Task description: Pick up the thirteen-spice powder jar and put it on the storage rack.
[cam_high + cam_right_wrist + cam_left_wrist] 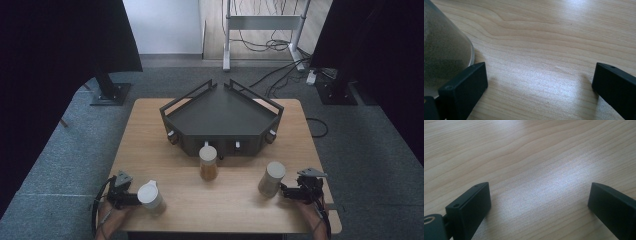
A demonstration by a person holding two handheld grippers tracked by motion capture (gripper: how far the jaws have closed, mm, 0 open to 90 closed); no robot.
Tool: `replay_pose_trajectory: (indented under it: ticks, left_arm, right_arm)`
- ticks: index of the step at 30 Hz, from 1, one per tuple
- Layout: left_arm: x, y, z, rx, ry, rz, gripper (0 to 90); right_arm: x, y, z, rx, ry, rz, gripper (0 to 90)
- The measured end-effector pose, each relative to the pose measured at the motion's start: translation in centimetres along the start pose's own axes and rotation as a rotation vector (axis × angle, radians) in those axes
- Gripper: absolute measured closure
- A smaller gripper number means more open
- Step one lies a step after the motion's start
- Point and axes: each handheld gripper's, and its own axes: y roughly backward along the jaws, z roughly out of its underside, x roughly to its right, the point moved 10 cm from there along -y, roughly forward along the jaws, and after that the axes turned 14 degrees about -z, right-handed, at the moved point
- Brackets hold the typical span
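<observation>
High view shows a wooden table (150, 150) with three lidded jars standing in front of a dark, angular tray (220, 117) that sits toward the far side. The left hand-held gripper (131, 199) lies near the table's near left corner, pointing toward the left jar (151, 198), a pale-lidded jar just beside its tips; whether it touches the jar cannot be told from here. The left gripper view shows both black jaws standing wide apart over bare wood grain (536, 170), with nothing between them. The right hand-held gripper (286, 191) lies near the near right corner, pointing toward the right jar (271, 179), which stands just beside its tips. In the right gripper view the jaws are likewise wide apart with only table surface between them, and the right jar's rounded, translucent wall (444, 50) rises just outside one jaw, at that picture's left edge, not gripped. A middle jar (208, 162) with amber contents stands upright between the other two, close in front of the tray and well apart from both grippers. The person's hands come in at the bottom edge behind each gripper.
</observation>
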Motion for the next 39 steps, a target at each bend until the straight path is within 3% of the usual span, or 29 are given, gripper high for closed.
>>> replay_pose_trajectory:
  ticks: [10, 15, 27, 32, 39]
  left_arm:
    - [-0.3, 0.1, 0.1, 0.015, -0.004, -0.007, 7.3]
    - [-0.5, 0.6, 0.3, 0.059, -0.028, -0.027, 7.9]
    - [-2.0, 4.4, 0.2, 0.200, 0.017, -0.004, 7.1]
    - [-2.7, 6.6, 0.0, 0.250, 0.032, 0.033, 7.5]
    - [-3.3, 9.8, 0.9, 0.338, 0.052, 0.130, 7.9]
  right_arm:
    - [0.0, 0.0, 0.0, 0.000, -0.001, 0.000, 0.0]
    - [0.0, 0.0, 0.0, 0.000, -0.001, 0.000, 0.0]
    - [0.0, 0.0, 0.0, 0.000, 0.000, 0.000, 0.0]
    - [0.0, 0.0, 0.0, 0.000, 0.000, 0.000, 0.0]
    - [0.0, 0.0, 0.0, 0.000, 0.000, 0.000, 0.0]
